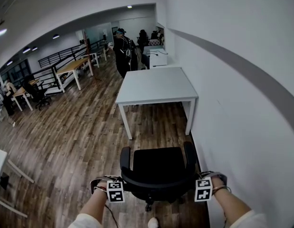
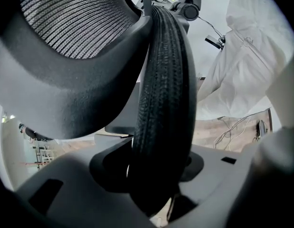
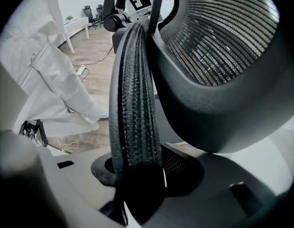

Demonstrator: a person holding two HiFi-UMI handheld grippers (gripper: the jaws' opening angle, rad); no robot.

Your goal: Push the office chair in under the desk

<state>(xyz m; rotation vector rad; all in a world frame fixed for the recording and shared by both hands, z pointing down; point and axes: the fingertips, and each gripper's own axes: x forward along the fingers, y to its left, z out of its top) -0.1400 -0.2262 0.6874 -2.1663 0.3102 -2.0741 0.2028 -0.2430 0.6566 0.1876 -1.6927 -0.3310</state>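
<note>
Head view, left hand-held gripper (image 1: 120, 185), right hand-held gripper (image 1: 198, 183), both clamping office chair (image 1: 159, 167) backrest, desk (image 1: 156, 85) beyond

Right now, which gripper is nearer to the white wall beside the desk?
Right. The right gripper grips the office chair by its backrest, on the side next to the white wall; the left gripper grips the opposite side, farther from it.
</note>
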